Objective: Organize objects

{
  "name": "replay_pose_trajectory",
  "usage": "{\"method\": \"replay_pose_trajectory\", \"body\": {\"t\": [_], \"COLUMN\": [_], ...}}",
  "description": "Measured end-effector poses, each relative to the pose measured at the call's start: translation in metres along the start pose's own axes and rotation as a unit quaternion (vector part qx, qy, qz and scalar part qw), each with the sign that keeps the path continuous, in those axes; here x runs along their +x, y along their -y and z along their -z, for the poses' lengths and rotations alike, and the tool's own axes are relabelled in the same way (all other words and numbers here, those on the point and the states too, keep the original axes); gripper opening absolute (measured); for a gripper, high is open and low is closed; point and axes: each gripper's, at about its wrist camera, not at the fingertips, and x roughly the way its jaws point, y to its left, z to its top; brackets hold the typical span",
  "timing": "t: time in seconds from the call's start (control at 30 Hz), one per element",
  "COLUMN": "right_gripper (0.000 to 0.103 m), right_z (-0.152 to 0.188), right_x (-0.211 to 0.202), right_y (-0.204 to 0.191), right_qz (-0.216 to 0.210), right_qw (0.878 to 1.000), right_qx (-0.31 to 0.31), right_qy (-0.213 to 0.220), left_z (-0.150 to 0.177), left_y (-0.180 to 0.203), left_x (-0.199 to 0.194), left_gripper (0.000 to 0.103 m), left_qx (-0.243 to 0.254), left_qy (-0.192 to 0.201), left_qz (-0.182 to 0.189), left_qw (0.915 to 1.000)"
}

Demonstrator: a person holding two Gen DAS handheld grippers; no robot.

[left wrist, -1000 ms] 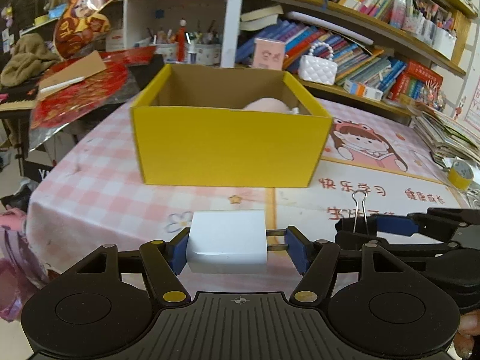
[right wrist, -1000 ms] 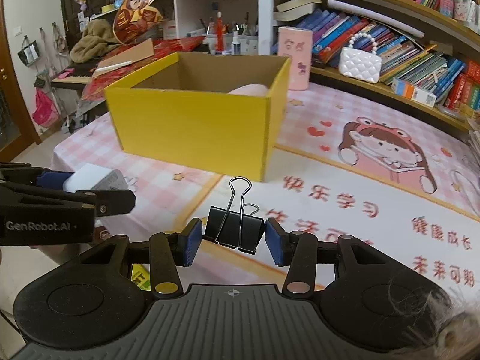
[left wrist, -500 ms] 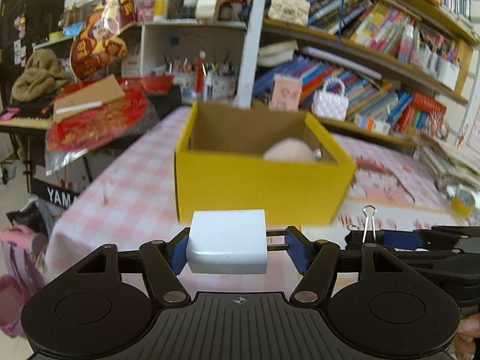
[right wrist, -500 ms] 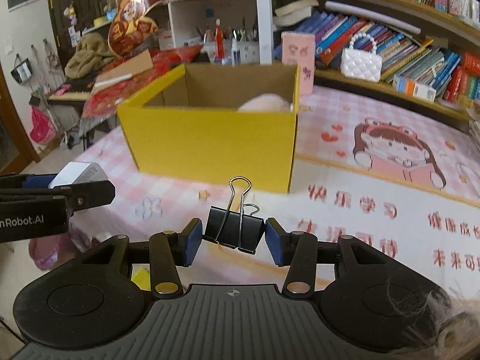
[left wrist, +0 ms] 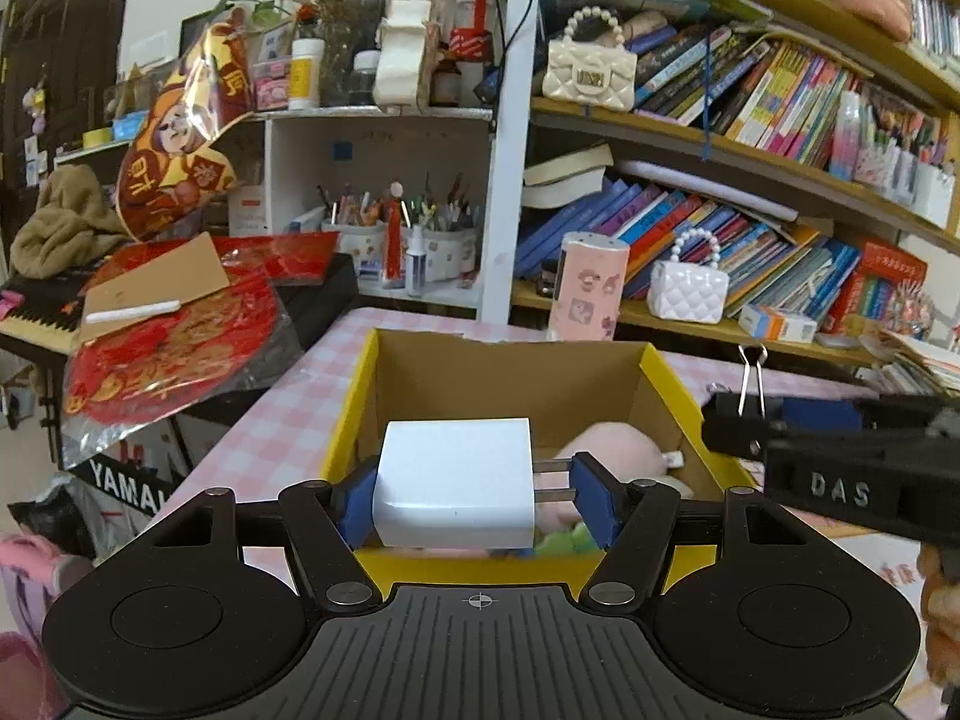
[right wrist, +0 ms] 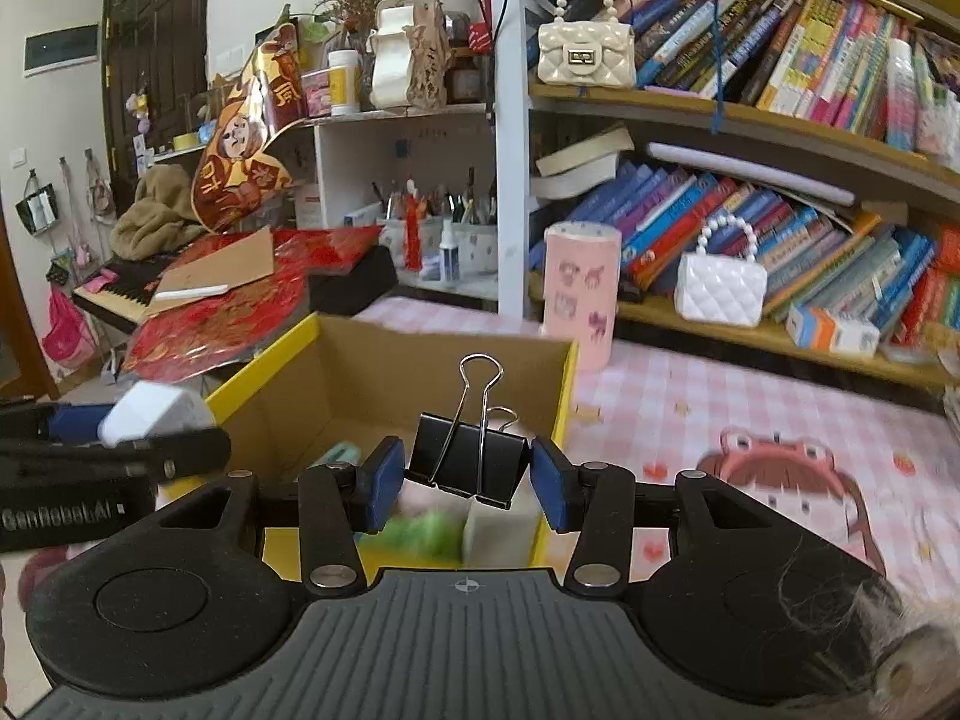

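The likeliest slip from here is a release over the wrong spot: the white plastic plug-in charger block [left wrist: 454,483] hangs above the near wall of the open yellow cardboard box [left wrist: 666,381], so letting go too soon could bounce it off the rim onto the pink checked tablecloth [left wrist: 282,420]. It is pinched lengthwise, one blue pad on its body and the other on its two metal prongs, a narrow contact that could let it swivel. The left gripper [left wrist: 474,495] is about half spread and clamped on that charger. The right gripper [right wrist: 463,477], beside it, is narrowly set and clamped on the black metal binder clip [right wrist: 468,462], wire handles upright, over the box's near right corner; dropped there, it may land on the soft pink toy [left wrist: 606,456] inside the box below both grippers.
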Motion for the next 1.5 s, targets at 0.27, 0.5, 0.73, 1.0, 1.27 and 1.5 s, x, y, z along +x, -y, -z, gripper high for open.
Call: {"method": "replay_pose_trajectory", "body": {"t": [0.27,0.5,0.73,1.0,1.27,1.5], "right_gripper": [0.043,0.043,0.044,0.044,0.052,0.057], "right_z": [-0.011,-0.001,0.005,0.005,-0.001,0.004], "right_x": [0.059,0.094,0.107,0.111,0.089,0.046], "right_y": [0.009,0.005,-0.005,-0.006,0.002,0.0], "right_qz": [-0.04,-0.069,-0.092,-0.095,-0.091,-0.074], "right_qw": [0.996,0.985,0.97,0.97,0.983,0.99], "right_qx": [-0.059,-0.122,-0.195,-0.193,-0.136,-0.109], "right_qy": [-0.051,-0.104,-0.116,-0.116,-0.089,-0.056], "left_z": [-0.007,-0.008,-0.007,-0.014,-0.025,-0.024], "left_y": [0.009,0.012,0.018,0.021,0.016,0.009], "left_x": [0.06,0.09,0.107,0.104,0.073,0.033], "left_gripper": [0.066,0.066,0.066,0.072,0.081,0.089], "left_qx": [0.004,0.021,0.046,0.054,0.026,0.003], "left_qy": [-0.042,-0.069,-0.089,-0.069,-0.015,0.015], "left_qz": [-0.033,-0.053,-0.057,-0.048,-0.045,-0.036], "left_qw": [0.9986,0.996,0.9933,0.995,0.9985,0.9992]}}
